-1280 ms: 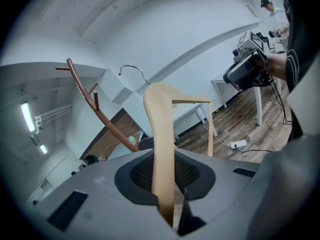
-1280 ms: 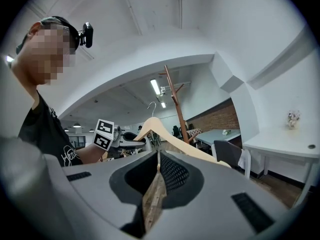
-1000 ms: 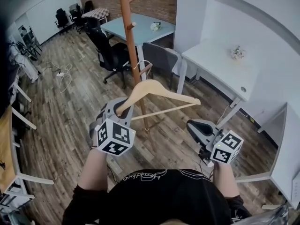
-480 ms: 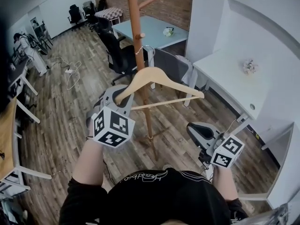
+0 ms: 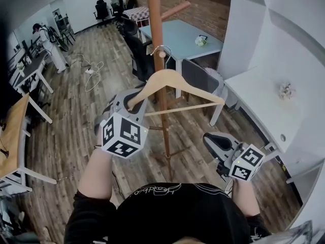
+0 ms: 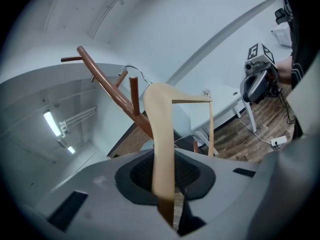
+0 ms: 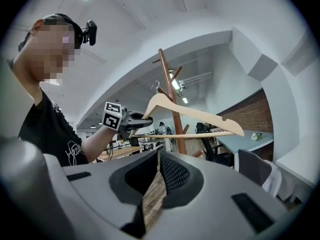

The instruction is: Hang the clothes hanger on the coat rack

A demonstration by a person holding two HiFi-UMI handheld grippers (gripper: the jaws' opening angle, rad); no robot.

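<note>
A pale wooden clothes hanger with a metal hook is held up in front of the brown wooden coat rack. My left gripper is shut on the hanger's left arm. In the left gripper view the hanger runs up from between the jaws, and its hook lies close beside a peg of the rack. My right gripper hangs lower at the right, shut and with nothing in it. From the right gripper view the hanger crosses the rack's pole.
The rack's foot stands on the wooden floor. Behind it are a grey chair, a black office chair and a light blue table. A white desk runs along the right. A wooden desk is at the left.
Both grippers moved closer to the coat rack and the hanger rose. Its hook now sits right at the pole, higher up than before.
</note>
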